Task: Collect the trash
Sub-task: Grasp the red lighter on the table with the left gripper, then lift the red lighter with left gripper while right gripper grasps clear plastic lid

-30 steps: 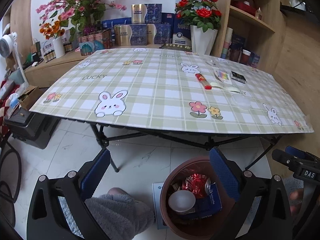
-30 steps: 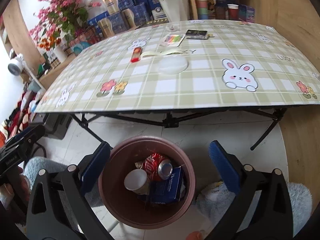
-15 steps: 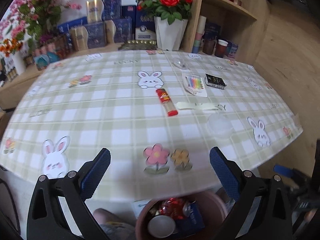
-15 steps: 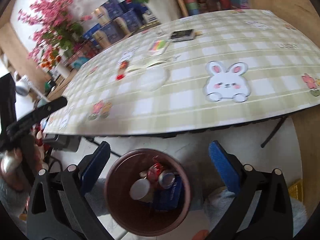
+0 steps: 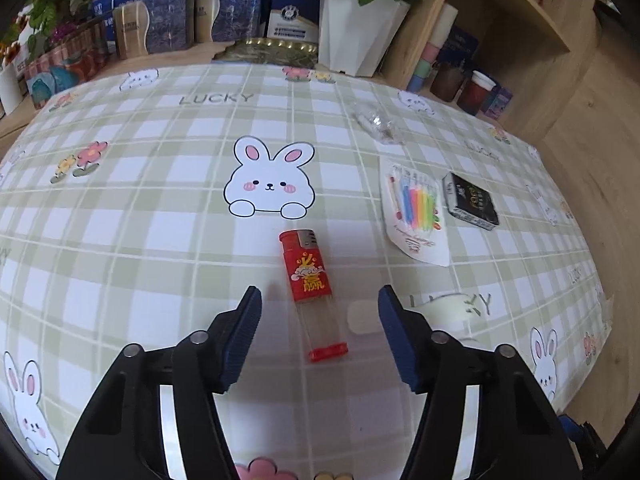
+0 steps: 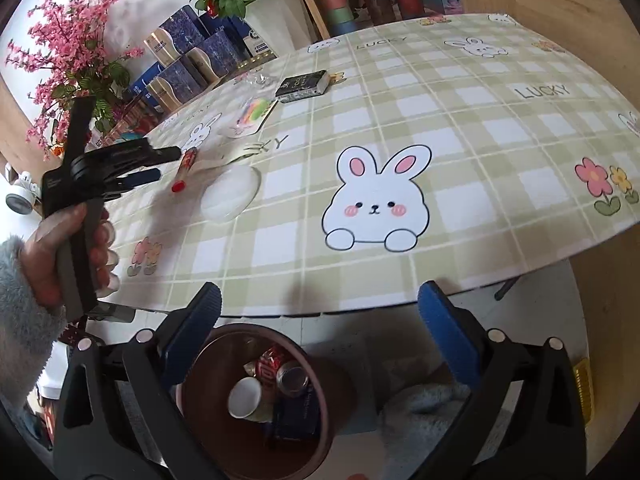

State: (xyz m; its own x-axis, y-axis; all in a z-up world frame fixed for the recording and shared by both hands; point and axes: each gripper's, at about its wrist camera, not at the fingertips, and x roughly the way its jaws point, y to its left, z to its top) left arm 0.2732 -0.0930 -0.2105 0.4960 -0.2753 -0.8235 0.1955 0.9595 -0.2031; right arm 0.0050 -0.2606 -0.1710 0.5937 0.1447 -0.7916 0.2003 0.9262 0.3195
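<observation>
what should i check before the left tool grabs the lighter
1. Lighter between the left tool pads: ok, lying lengthwise in the gap.
2. Pads touching it: not ok, space on both sides; jaws have just been closing.
3. Lighter flat on the table: ok.
4. Nothing crowding it: ok, the candle pack lies apart.
5. Bin has room: ok.
6. Right tool clear: ok, open and empty above the bin.

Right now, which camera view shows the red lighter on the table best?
The left wrist view: the lighter lies whole and close between the open fingers of the left gripper, its label and metal cap plain. The right wrist view shows it small, far off and partly behind that gripper.
</observation>
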